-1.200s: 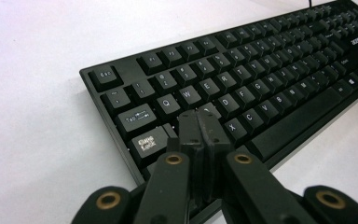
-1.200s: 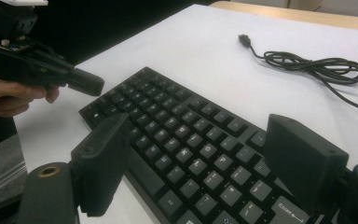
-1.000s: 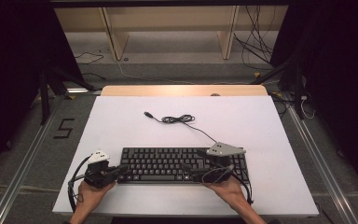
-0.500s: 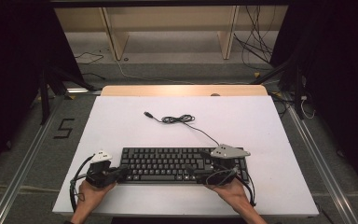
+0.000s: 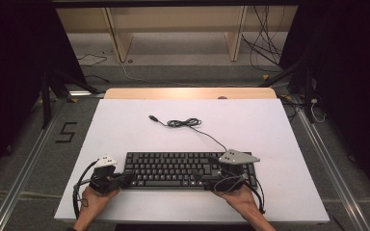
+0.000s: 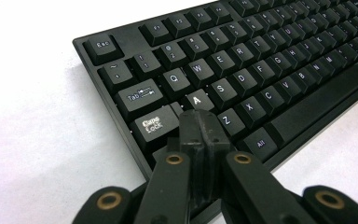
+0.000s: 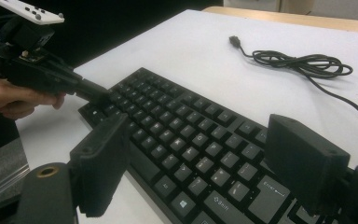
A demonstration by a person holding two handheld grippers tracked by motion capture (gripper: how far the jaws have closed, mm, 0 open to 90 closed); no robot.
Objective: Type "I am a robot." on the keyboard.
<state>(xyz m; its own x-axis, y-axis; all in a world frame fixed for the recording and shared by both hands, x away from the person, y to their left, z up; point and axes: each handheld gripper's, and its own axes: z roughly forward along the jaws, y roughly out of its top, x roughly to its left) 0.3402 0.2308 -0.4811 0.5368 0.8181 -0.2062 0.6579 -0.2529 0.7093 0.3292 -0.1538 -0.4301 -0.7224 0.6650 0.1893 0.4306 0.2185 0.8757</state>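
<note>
Pressing our left gripper [image 6: 199, 122], jaws together, we are touching the keyboard [image 6: 242, 70] just below its A key. We are holding our right gripper [image 7: 200, 163] with jaws apart, keys lying between them.

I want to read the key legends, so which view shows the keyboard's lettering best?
The left gripper view: the keyboard is close and sharp there, so legends such as Esc, Tab and Caps Lock can be read. The high view shows the whole keyboard, with keys too small to read. The right gripper view shows its keys dim and slightly blurred.

Left gripper [image 6: 200, 122] jaws closed together — tips over keyboard [image 6: 242, 70] near Caps Lock.
</note>
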